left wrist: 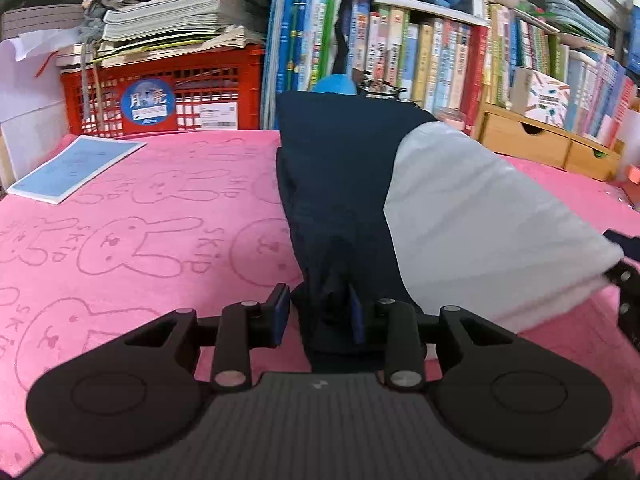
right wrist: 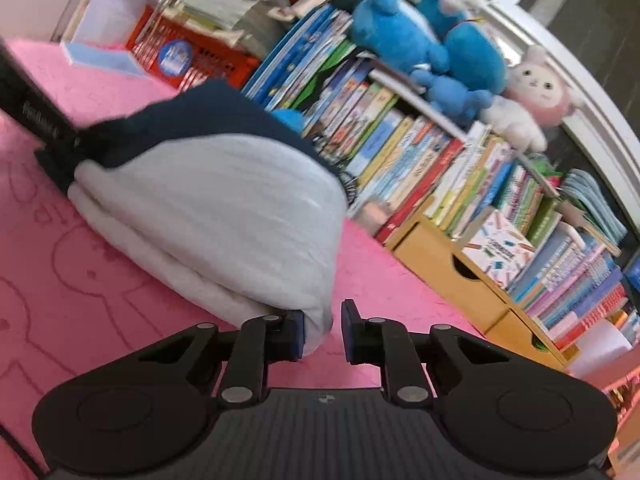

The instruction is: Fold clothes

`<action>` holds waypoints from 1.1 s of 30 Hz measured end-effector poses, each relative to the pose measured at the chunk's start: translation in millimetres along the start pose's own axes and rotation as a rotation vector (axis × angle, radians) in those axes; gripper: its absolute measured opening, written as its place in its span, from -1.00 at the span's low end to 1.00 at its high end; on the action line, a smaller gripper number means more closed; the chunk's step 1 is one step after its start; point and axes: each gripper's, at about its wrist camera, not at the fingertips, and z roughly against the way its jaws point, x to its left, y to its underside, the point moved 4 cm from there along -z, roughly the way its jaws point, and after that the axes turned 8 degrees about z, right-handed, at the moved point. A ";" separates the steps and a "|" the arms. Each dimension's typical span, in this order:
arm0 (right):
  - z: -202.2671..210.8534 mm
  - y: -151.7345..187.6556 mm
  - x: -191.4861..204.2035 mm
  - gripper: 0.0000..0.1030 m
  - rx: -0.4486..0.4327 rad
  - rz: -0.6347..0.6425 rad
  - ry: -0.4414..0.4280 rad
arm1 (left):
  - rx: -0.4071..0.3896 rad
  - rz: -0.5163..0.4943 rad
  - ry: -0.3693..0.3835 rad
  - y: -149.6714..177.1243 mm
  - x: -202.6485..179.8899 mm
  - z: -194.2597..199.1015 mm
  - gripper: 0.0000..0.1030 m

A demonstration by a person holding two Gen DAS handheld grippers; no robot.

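1. The worktop (left wrist: 120, 248) wears a pink bunny-print towel that fills the lower half of both wrist views; from 10 to 2 o'clock behind it stand a red crate (left wrist: 160, 92) and a bookshelf (left wrist: 460, 60), with a pale blue booklet (left wrist: 76, 168) at 9 o'clock.
2. The garment (left wrist: 472, 216), navy and white, lies folded into a thick bundle running from centre toward 12 o'clock in the left wrist view; in the right wrist view it sits at 10 o'clock with its white end (right wrist: 248, 216) toward the camera.
3. The left gripper (left wrist: 320, 312) has its fingers partly apart with the navy end (left wrist: 332, 200) bunched between them; the cloth looks slack there, so I judge it a loose hold at best, not a firm pinch.
4. The right gripper (right wrist: 323, 330) shows a narrow gap; the left finger touches the white corner, the right finger stands clear, and nothing is pinched.
5. Judgement: the fold looks nearly done. To finish well, let the navy end drop cleanly, keep both tools low, and press or square the edges so the layers stack evenly without dragging the towel.
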 end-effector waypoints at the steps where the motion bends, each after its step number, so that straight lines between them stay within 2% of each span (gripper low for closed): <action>1: 5.1 2.3 -2.7 -0.63 -0.001 -0.003 0.008 | 0.007 -0.002 0.009 1.5 -0.3 0.7 -0.16; 2: 10.3 5.1 -5.1 -0.63 -0.001 -0.004 0.017 | 0.011 -0.005 0.018 3.2 -0.7 1.7 -0.06; 5: 6.5 17.5 -6.4 -0.56 0.043 -0.025 -0.031 | 0.013 -0.027 0.014 5.4 -3.8 4.2 -0.05; 7: -2.1 19.5 -4.1 -0.56 0.072 -0.066 -0.083 | 0.015 -0.037 0.005 5.3 -5.4 3.7 -0.05; 9: -9.5 14.9 -1.8 -0.56 0.073 -0.082 -0.098 | 0.015 -0.041 0.000 5.0 -6.0 3.6 -0.05; 11: -21.9 9.3 1.6 -0.29 0.078 -0.082 -0.105 | 0.015 -0.045 -0.006 4.9 -6.2 3.5 -0.04; 12: -30.7 7.8 3.1 -0.29 0.085 -0.083 -0.106 | 0.016 -0.044 -0.007 4.8 -5.8 3.5 -0.02; 14: -42.7 6.9 -1.2 -0.44 0.105 -0.090 -0.054 | 0.018 -0.038 -0.005 4.6 -4.4 3.7 0.02; 17: -37.4 13.6 -9.0 -0.44 0.094 -0.089 -0.020 | 0.023 -0.038 0.009 4.9 -4.1 4.1 0.11; 21: -7.0 18.0 -2.7 -0.45 0.048 0.036 0.083 | 0.034 -0.074 0.040 8.1 -8.3 8.1 0.24; 24: 21.3 23.1 -6.3 -0.43 0.027 0.059 0.132 | 0.046 -0.112 0.085 15.5 -13.9 17.5 0.32; 25: 24.3 28.4 -6.0 -0.36 0.038 0.072 0.138 | 0.046 -0.127 0.092 17.7 -16.5 19.9 0.33; 28: 19.1 46.6 -3.7 -0.34 0.092 0.049 0.092 | 0.051 -0.143 0.103 20.2 -20.8 21.2 0.38; 31: 25.9 44.5 -5.4 -0.33 0.088 0.031 0.085 | 0.058 -0.128 0.112 20.5 -18.6 20.8 0.41; 33: 31.2 44.2 -8.6 -0.23 0.086 0.029 0.082 | 0.061 -0.128 0.115 21.3 -18.3 21.3 0.48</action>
